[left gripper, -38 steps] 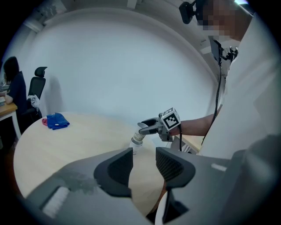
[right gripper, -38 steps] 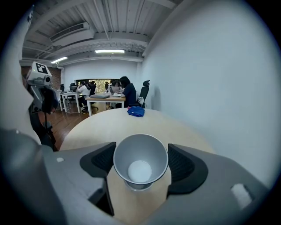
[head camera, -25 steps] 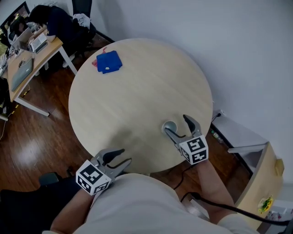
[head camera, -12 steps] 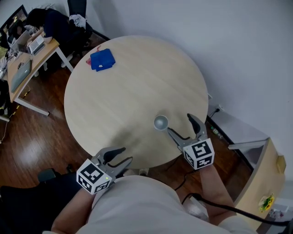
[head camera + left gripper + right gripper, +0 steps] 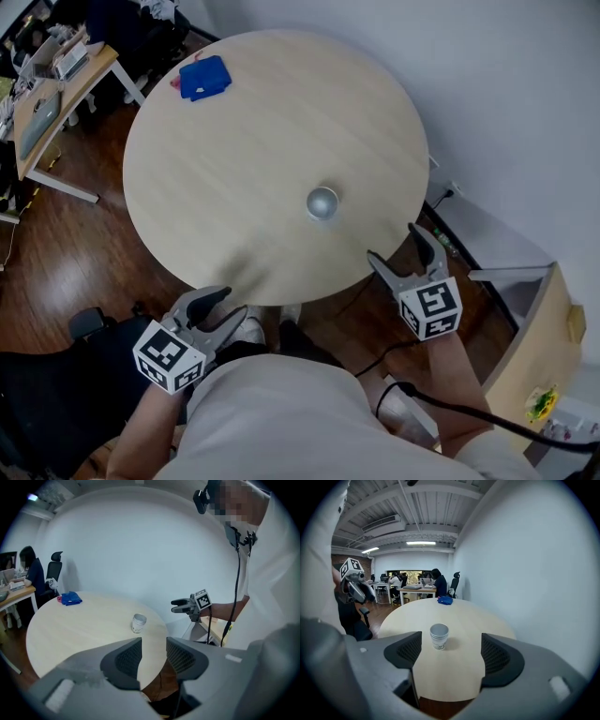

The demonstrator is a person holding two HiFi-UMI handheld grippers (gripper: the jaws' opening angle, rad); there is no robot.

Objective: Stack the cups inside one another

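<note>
A small grey-white cup (image 5: 322, 202) stands upright on the round wooden table (image 5: 234, 169), right of its middle; its rim looks layered, like cups nested in one another. The same cup (image 5: 439, 635) stands straight ahead in the right gripper view, and the cup (image 5: 138, 623) shows again in the left gripper view. My right gripper (image 5: 396, 247) hangs wide open off the table's near-right edge, apart from the cup. My left gripper (image 5: 221, 308) is open and holds nothing, below the table's near edge. Each gripper view also shows the other gripper in the air.
A blue cloth (image 5: 204, 77) lies at the table's far left edge. A desk with laptops (image 5: 42, 108) stands at the far left over dark wood floor. A white wall runs along the right, with a wooden cabinet (image 5: 530, 361) below it. An office chair base (image 5: 89, 323) is by my left.
My right gripper, which had its open jaws around the cup, has drawn back off the table's edge. The cup stays standing alone. The left gripper has sunk slightly below the table edge.
</note>
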